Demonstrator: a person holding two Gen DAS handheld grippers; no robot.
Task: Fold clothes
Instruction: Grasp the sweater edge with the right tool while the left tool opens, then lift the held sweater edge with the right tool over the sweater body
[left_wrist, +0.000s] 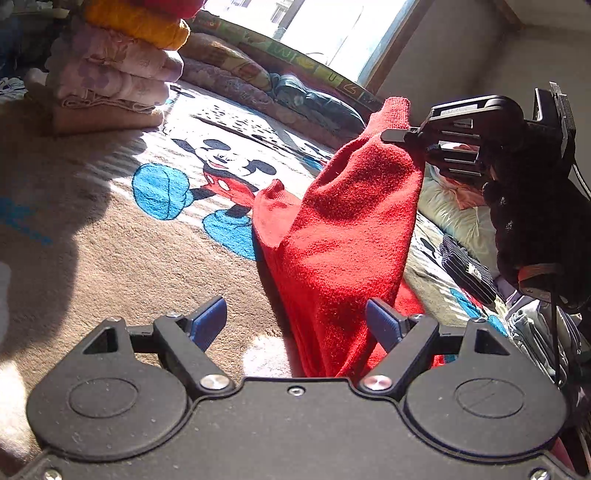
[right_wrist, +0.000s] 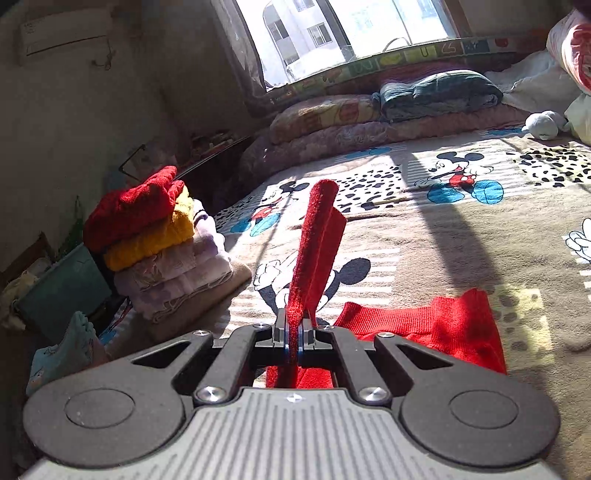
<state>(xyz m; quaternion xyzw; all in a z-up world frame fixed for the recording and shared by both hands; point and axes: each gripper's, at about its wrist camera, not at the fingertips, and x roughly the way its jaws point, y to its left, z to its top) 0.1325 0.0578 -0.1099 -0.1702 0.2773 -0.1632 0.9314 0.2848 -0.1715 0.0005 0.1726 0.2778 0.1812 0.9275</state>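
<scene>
One red sweater in work, a stack already folded.

Left wrist view: my left gripper (left_wrist: 295, 321) is spread wide, grasping nothing; one red sweater (left_wrist: 347, 236) hangs mid-frame from my right gripper (left_wrist: 397, 136), unfolded. Right wrist view: right gripper (right_wrist: 293, 341) clenched on its cuff; the folded stack (right_wrist: 162, 247) at left holds roughly six pieces.

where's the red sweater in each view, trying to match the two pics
Left wrist view: the red sweater hangs centre-right, lifted by the right tool at its upper edge; the left tool is open below it.
Right wrist view: a strip of it stands up from the shut tool at bottom centre, the rest lying to the right.
Shared landmark: the stack of folded clothes, upper left in one, left in the other.
</scene>
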